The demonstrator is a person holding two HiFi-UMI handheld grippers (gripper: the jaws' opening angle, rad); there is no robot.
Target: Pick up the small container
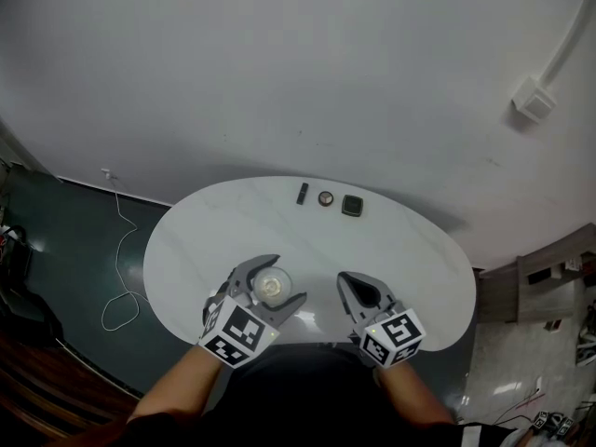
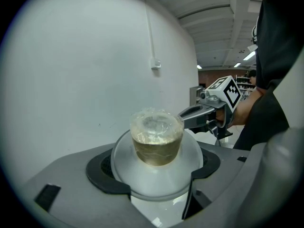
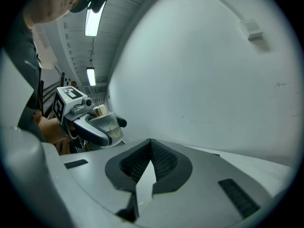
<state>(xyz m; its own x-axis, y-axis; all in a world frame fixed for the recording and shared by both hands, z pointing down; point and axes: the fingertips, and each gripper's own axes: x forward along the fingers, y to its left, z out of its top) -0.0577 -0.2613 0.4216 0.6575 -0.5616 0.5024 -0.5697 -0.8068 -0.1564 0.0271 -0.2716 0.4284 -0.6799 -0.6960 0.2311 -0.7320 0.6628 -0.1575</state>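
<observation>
Clear small container (image 2: 156, 144), amber contents, clamped in left hand-held gripper (image 1: 290, 277)

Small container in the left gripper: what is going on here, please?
A person holds a gripper in each hand over a white oval table. The left gripper has its jaws closed on the small container, a clear pot with a wrapped top. Whether it is off the table cannot be told for sure. The right gripper is shut, empty, and waits beside it. Three small items lie at the table's far edge.
</observation>
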